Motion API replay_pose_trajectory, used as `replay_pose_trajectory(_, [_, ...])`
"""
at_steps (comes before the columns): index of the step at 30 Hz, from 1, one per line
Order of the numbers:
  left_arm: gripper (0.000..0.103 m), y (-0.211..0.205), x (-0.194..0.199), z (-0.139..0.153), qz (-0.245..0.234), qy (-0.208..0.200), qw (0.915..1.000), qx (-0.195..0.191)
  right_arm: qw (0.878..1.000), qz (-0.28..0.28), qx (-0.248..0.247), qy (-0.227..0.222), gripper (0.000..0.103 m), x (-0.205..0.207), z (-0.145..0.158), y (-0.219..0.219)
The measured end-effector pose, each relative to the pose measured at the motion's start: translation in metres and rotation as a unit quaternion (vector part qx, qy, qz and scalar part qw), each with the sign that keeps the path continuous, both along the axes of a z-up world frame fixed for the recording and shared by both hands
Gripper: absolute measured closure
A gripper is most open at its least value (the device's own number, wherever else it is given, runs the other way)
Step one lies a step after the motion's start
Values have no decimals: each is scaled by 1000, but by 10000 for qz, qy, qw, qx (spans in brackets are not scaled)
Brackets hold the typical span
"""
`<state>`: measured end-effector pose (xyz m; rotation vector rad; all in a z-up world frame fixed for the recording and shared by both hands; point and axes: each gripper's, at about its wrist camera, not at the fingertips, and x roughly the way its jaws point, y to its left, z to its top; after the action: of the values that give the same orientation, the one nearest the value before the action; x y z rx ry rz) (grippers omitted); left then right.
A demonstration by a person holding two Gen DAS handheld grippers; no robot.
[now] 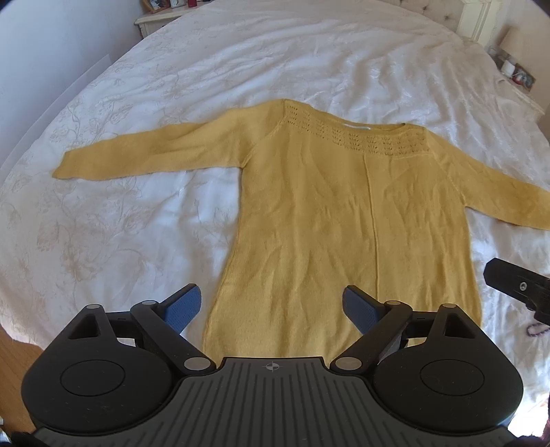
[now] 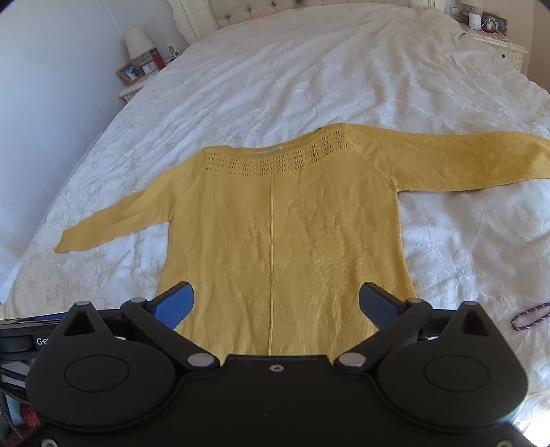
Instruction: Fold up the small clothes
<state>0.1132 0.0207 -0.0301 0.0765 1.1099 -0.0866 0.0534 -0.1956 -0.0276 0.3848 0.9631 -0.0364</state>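
A: Starting at the left, what lies beside the yellow sweater point(image 1: 343, 220)?

B: Its left sleeve point(image 1: 144, 154), stretched flat across the white bedspread point(image 1: 240, 58), the cuff well out from the body. A bedside cabinet point(image 1: 154, 20) stands past the bed's far left corner.

A: And the sweater itself?

B: It lies spread open, front up, in the middle of the bed, neckline with its eyelet band point(image 2: 275, 160) pointing toward the headboard point(image 2: 247, 10), and the hem nearest the cameras. A seam runs down the centre of the body.

A: The left gripper point(image 1: 271, 306)?

B: It hovers over the hem's left part, jaws spread wide, with nothing between the blue pads point(image 1: 185, 307).

A: And the right gripper point(image 2: 275, 301)?

B: It is above the hem too, jaws equally wide apart and holding nothing. Its black edge shows at the right of the left wrist view.

A: Right of the sweater?

B: The right sleeve point(image 2: 464, 161) extends flat, and a purple beaded loop point(image 2: 529, 316) lies on the bedspread near the hem's right corner.
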Motion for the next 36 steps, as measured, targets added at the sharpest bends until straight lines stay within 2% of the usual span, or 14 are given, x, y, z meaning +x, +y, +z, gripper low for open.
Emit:
replay_pose_trajectory(3, [13,0,19,0,-181,-140,9997,-14,9993,-213,-115,-288,1,12,1,-3])
replay_pose_trajectory(9, [14,-7,51,0,-660,-418,9969,-96,9892,-817,-760,-948,1,28,9,-14])
replay_pose_trajectory(17, [14,-22,73,-3,-1091,-803,9906,-200,9761,-1615,-881,-1158,1,41,12,-60])
replay_pose_trajectory(22, [14,-31,73,-3,-1069,-955,9882,-542,9695,-1707,-1131,-1350,1,43,6,-95])
replay_pose_trajectory(25, [14,-40,72,-2,-834,-975,9907,-446,9752,-1511,-1262,-1010,1,51,-2,-125])
replay_pose_trajectory(30, [14,-58,67,-7,-445,-737,9954,-409,9820,-1360,-1173,-581,2,51,-18,-184])
replay_pose_trajectory(31, [14,-62,66,-9,-407,-642,9962,-435,9826,-1330,-1201,-490,5,48,-19,-200])
replay_pose_trajectory(32, [14,-67,64,-11,-366,-569,9967,-439,9828,-1304,-1230,-432,15,48,-21,-212])
replay_pose_trajectory(34, [14,-78,61,-14,-315,-485,9975,-401,9833,-1250,-1296,-274,23,47,-25,-242])
replay_pose_trajectory(36, [14,-89,58,-17,-283,-428,9980,-377,9817,-1307,-1377,-153,24,45,-29,-269])
